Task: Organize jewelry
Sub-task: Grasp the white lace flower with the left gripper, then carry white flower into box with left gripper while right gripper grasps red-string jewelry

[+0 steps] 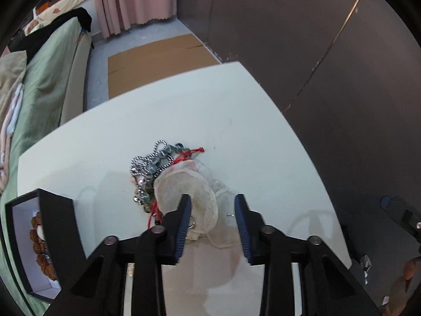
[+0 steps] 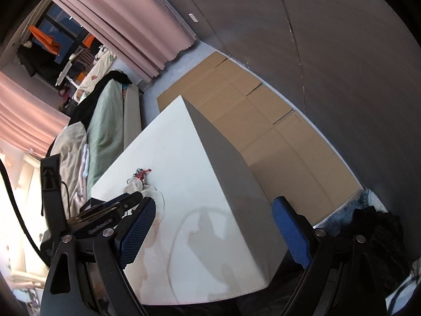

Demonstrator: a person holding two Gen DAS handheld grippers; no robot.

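While the left gripper (image 1: 213,205) straddles a sheer pouch (image 1: 194,192) on the white table (image 1: 236,121), its narrowed jaws seemingly not yet pinching it. Right gripper (image 2: 213,226) gapes wide, empty

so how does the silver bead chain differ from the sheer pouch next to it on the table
The silver bead chain is shiny metal, bunched into a dark tangled heap; the sheer pouch is pale, see-through fabric spread flatter. The chain lies beyond the left gripper, clear of it; the pouch lies between that gripper's jaws, though whether the pads press it is unclear. Both rest on the white table, touching each other.
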